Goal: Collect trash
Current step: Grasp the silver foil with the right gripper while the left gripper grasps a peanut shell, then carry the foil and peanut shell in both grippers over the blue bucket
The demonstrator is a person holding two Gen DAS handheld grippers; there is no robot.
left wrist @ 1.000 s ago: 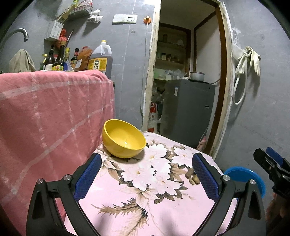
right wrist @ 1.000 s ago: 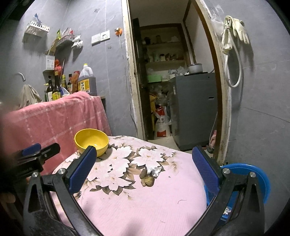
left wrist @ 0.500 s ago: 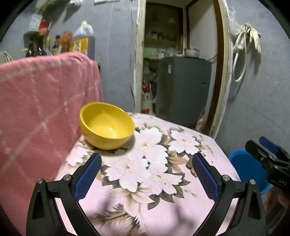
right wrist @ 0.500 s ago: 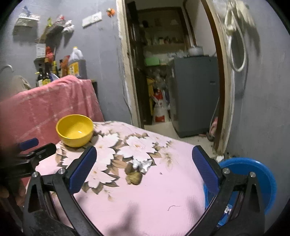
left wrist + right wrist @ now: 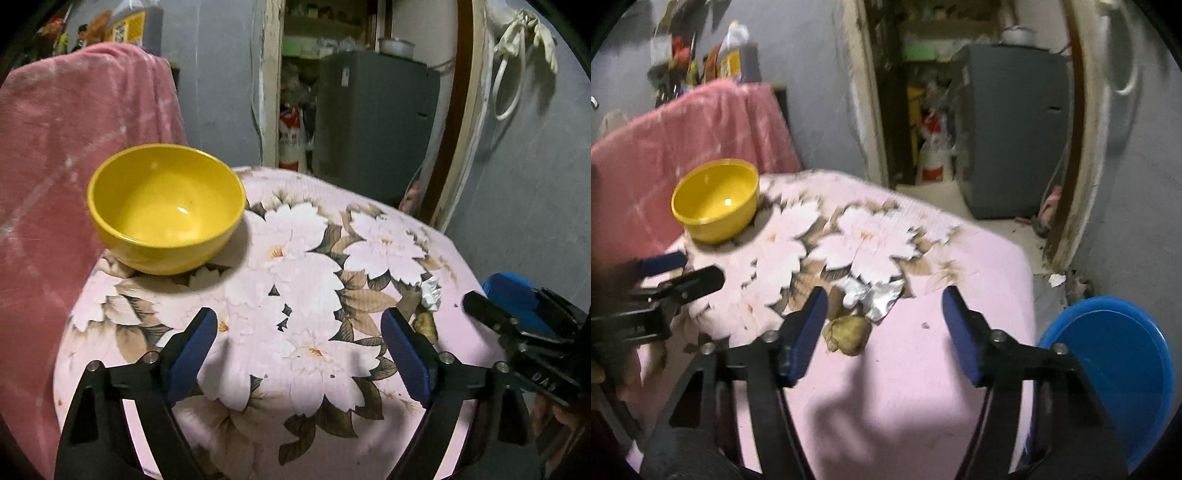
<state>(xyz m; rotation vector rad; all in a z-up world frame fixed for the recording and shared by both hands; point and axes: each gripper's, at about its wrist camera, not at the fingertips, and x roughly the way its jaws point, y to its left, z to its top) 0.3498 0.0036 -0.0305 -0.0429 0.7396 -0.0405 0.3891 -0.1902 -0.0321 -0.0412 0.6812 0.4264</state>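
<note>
Pink floral cloth (image 5: 923,369) covers the table close under both tools, whose views have dipped toward it in the last second, and both sets of jaws have just been closing a little yet still gape with nothing between them. Just past the right gripper (image 5: 882,332) lie a brown wad (image 5: 847,334) and crumpled foil (image 5: 875,295), likely the trash and now within reach. Farther off, the left gripper (image 5: 299,354) faces a yellow bowl (image 5: 166,206), and a blue bin (image 5: 1108,376) waits beside the table.
</note>
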